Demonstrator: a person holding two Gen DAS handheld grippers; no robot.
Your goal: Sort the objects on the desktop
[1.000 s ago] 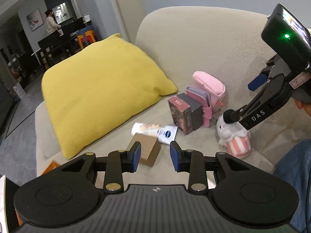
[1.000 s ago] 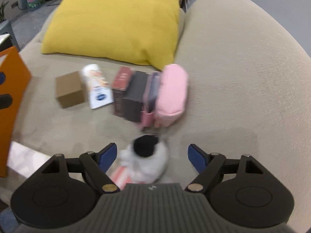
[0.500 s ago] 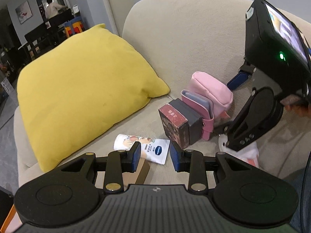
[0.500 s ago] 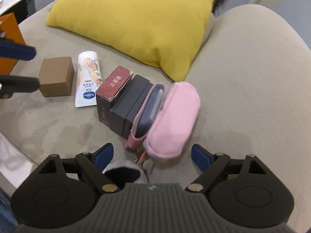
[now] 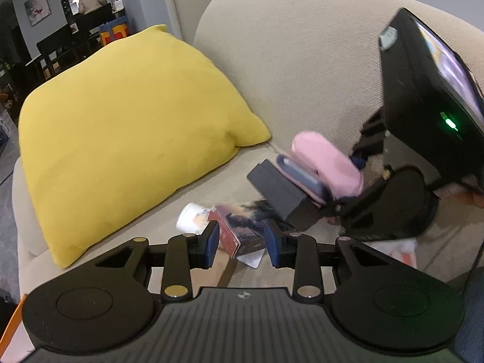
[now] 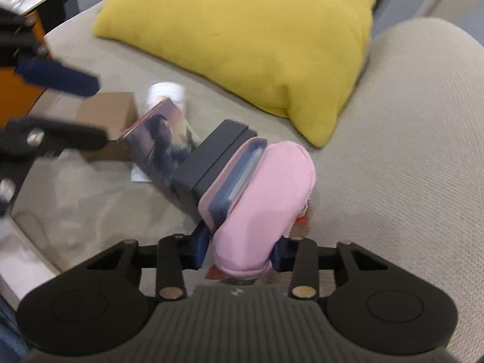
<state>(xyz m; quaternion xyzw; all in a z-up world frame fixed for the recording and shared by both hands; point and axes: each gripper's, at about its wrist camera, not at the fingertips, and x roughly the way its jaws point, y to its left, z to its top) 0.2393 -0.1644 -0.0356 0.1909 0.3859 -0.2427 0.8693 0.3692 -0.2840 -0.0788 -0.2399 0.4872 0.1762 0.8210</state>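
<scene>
Right gripper point(image 6: 240, 251) is closing w/ the pink pouch point(image 6: 266, 193) between its blue pads, at the frame's bottom middle. Pouch's long side runs up & right, leaning on a black box point(image 6: 211, 157). Left gripper point(image 5: 242, 243) is half open, holding nothing, above a picture box point(image 5: 242, 227) on the sofa point(image 6: 408, 151).

Both tools tilt steeply down. The right tool point(image 6: 240, 252) has its jaws closing, pads pressing either side of the pink pouch point(image 6: 266, 193). The left tool point(image 5: 241, 244) stands partly open, gripping nothing.
</scene>
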